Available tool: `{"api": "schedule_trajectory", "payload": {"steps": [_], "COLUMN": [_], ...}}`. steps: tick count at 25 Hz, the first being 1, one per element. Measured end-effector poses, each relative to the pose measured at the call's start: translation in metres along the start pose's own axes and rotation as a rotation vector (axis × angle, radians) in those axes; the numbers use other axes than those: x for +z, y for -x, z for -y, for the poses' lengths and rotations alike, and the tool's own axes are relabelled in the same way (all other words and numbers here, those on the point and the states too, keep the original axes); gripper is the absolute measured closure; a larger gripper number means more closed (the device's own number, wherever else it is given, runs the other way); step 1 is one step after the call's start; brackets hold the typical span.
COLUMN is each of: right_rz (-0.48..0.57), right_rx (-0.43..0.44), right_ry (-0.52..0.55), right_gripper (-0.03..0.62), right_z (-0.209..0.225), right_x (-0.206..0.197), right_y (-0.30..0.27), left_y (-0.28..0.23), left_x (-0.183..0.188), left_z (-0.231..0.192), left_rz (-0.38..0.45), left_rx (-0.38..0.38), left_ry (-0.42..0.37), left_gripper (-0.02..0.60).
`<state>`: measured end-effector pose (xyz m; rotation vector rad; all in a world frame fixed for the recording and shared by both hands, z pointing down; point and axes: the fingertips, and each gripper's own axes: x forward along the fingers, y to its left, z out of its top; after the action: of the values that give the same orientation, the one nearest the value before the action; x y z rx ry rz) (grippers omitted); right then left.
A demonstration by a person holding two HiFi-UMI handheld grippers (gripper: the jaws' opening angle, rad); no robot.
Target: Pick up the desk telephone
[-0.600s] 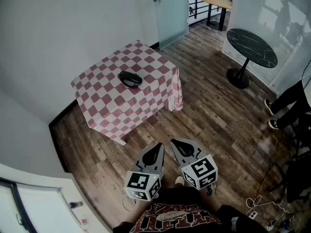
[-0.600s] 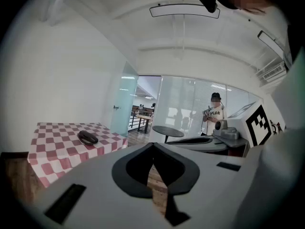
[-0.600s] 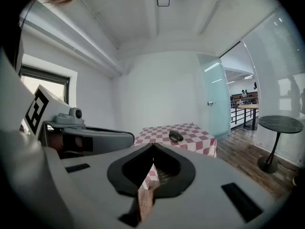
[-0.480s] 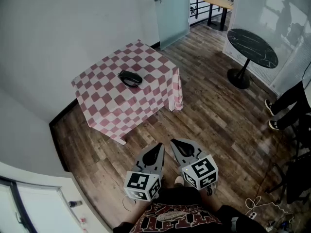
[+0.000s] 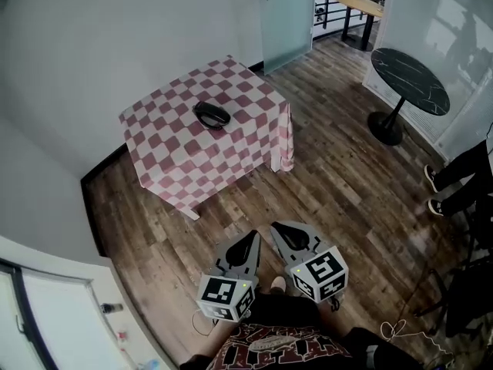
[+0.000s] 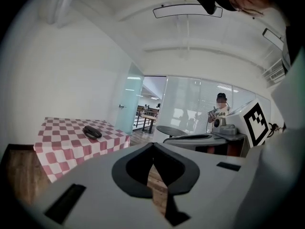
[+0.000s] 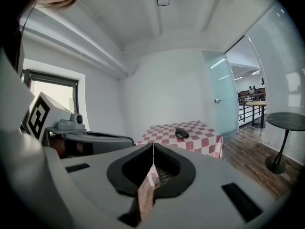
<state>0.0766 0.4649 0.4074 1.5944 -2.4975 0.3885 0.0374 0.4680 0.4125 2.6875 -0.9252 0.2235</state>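
Observation:
The black desk telephone (image 5: 212, 115) lies on a table under a red-and-white checked cloth (image 5: 177, 164), far ahead of both grippers across the wooden floor. My left gripper (image 5: 253, 236) and right gripper (image 5: 277, 228) are held side by side low in the head view, both shut and empty, well short of the table. In the left gripper view the telephone (image 6: 92, 132) shows small at the left, beyond the touching tips of the left gripper (image 6: 152, 144). In the right gripper view the telephone (image 7: 181, 133) lies just right of the closed tips of the right gripper (image 7: 153, 144).
A round black pedestal table (image 5: 410, 82) stands at the right, a frosted glass door (image 5: 286, 18) behind the checked table. A person's dark legs and shoes (image 5: 458, 177) are at the right edge. Cables (image 5: 394, 330) lie on the floor at bottom right. White walls close off the left.
The head view has shifted slightly, so the checked table and telephone sit a little higher and further right. Both grippers keep their place and stay shut.

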Motion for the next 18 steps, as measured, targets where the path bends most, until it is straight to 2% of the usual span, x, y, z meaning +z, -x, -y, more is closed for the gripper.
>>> {"api": "schedule_trajectory", "payload": {"steps": [7,18], "right_rz": [-0.022,-0.021], "right_rx": [0.034,0.004], "right_ry": [0.006,-0.013], "right_gripper": [0.574,0.574], "right_z": [0.000,0.024], "right_x": [-0.001,0.021], "right_y": [-0.015,-0.080], "left_y": [0.002,-0.036], "left_x": [-0.008,0.020], "left_z": [-0.016,-0.073], "left_rz": [0.007,0.009], "left_rx": [0.049,0.004], "left_ry": [0.035,0.033], "left_gripper": [0.574,0.574]}}
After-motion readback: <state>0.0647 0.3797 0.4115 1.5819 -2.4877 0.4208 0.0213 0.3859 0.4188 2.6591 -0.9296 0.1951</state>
